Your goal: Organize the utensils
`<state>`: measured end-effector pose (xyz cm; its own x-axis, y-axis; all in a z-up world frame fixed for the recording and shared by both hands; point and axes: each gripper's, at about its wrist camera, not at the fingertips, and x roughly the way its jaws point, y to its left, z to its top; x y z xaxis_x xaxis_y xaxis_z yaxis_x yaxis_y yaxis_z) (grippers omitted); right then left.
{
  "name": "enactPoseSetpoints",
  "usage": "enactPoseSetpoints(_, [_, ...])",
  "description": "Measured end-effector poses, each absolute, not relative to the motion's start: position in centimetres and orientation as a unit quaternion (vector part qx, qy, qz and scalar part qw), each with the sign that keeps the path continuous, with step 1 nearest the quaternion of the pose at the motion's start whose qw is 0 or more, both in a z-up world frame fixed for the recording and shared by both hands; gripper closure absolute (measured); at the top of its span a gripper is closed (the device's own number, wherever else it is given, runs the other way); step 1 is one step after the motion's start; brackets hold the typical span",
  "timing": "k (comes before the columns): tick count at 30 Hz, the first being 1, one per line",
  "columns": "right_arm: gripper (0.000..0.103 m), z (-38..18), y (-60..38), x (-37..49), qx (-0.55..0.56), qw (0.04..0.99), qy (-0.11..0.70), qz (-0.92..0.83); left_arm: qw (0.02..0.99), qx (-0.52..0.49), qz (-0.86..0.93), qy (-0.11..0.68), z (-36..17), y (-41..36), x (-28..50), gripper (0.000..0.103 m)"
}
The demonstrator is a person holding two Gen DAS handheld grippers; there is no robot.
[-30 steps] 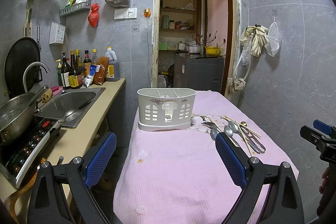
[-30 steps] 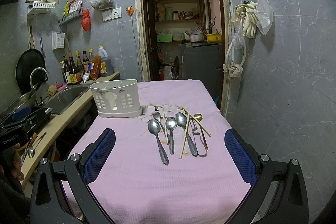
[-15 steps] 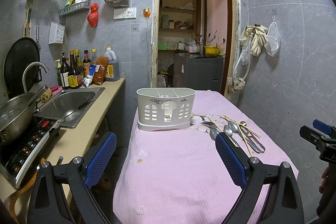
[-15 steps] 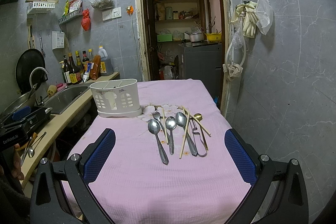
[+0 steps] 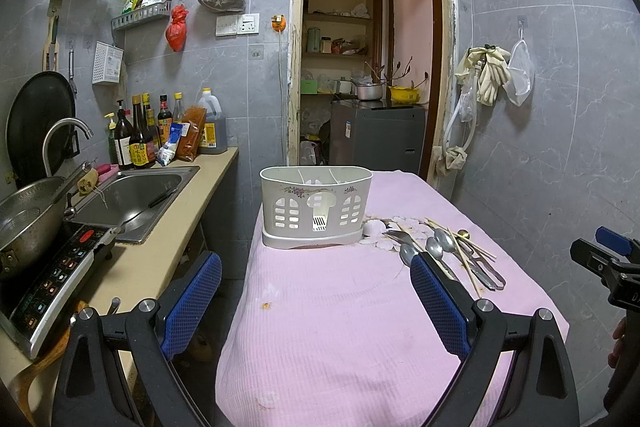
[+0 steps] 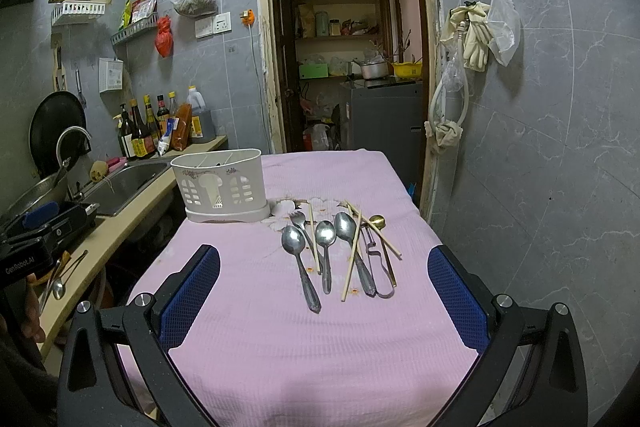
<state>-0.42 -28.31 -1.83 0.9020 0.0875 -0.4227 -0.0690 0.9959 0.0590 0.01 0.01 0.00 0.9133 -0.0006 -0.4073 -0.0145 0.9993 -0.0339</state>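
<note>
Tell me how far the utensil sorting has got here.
Nothing looks done: the white plastic utensil caddy appears empty. Nothing is in hand; the left gripper and right gripper are both open. Left: the steel spoons, fork and wooden chopsticks all lie on the pink tablecloth.

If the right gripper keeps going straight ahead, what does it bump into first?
Probably the spoons lying on the pink cloth. The right gripper is open and points at them; whether it would pass above is unclear.

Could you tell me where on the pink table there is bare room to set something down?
The near half of the pink cloth is bare, from the spoon handles to the near edge. The far end behind the white caddy is bare too. It is crowded right of the caddy, where spoons, chopsticks and tongs lie.
</note>
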Motion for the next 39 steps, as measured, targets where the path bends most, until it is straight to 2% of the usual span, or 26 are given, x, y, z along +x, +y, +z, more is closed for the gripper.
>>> enactPoseSetpoints(39, [0.001, -2.07, -28.45, -0.32, 0.020, 0.974, 0.220, 0.040, 0.977, -0.018, 0.003, 0.211, -0.01, 0.00, 0.00, 0.008])
